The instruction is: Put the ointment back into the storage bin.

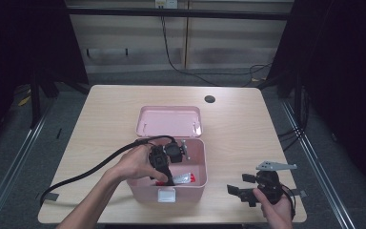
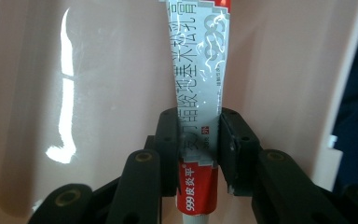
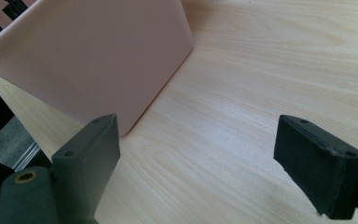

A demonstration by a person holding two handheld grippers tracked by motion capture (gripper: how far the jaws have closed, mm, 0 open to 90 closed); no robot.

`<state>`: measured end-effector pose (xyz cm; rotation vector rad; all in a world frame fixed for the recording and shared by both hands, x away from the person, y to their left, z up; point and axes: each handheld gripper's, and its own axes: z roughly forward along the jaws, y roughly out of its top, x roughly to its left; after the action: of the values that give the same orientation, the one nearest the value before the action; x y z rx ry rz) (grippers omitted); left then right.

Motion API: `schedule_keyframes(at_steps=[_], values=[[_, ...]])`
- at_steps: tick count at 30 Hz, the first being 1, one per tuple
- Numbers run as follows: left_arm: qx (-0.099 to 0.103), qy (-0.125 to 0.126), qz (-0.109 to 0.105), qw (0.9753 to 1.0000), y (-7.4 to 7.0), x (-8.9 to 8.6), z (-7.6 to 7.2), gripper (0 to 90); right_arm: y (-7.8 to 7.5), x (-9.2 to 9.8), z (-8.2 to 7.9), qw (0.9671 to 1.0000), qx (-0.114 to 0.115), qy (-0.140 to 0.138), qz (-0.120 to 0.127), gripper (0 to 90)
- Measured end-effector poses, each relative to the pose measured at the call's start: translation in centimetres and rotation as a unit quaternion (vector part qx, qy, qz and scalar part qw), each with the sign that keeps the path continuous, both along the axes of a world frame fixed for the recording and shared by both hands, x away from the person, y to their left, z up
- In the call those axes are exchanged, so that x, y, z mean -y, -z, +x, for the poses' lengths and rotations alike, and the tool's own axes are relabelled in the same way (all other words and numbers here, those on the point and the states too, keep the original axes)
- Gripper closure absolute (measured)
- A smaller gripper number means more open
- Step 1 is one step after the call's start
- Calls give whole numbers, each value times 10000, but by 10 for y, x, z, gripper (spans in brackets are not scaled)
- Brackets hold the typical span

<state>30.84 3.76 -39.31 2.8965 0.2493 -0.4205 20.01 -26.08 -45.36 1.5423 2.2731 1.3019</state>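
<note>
A silver and red ointment tube [image 2: 198, 98] with printed characters is pinched between the jaws of my left gripper [image 2: 199, 140], inside the pink box [image 2: 98, 93]. From above, the left gripper [image 1: 164, 174] reaches down into the open pink box [image 1: 201, 157], and the tube [image 1: 183, 179] lies near the box floor. My right gripper [image 1: 240, 191] rests over the table to the right of the box, jaws wide apart with nothing between them. In the right gripper view its gripper [image 3: 214, 158] faces the box's outer wall [image 3: 98, 56] across bare wood.
The box's pink lid [image 1: 169, 120] lies flat just behind the box. A white latch [image 1: 167, 194] sits on the box's front wall. A round cable hole [image 1: 209, 99] marks the table's far side. A black cable [image 1: 90, 169] trails off the left.
</note>
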Motion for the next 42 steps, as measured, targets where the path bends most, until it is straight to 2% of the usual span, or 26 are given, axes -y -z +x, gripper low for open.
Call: schedule_keyframes(at_steps=[4, 14, 17, 20, 26, 42], values=[[-86, 0, 7, 10000, 5, 0, 1, 708, 0, 0, 0, 10000, -6, 7, 1, 140], [-154, -77, 14, 9999, 10, 3, 3, 708, 0, 0, 0, 10000, -10, 5, -7, 140], [-185, 3, 16, 9998, 12, 5, 4, 708, 0, 0, 0, 10000, -1, 4, -9, 140], [-205, -89, -14, 9997, 15, 8, 5, 707, 0, 0, 0, 10000, -8, -3, -4, 140], [-243, -89, -36, 9997, 19, 10, 5, 708, 0, 0, 0, 10000, 0, -3, -8, 140], [-299, 33, 43, 9995, 31, 16, 6, 708, 0, 0, 0, 10000, -15, -2, 0, 140]])
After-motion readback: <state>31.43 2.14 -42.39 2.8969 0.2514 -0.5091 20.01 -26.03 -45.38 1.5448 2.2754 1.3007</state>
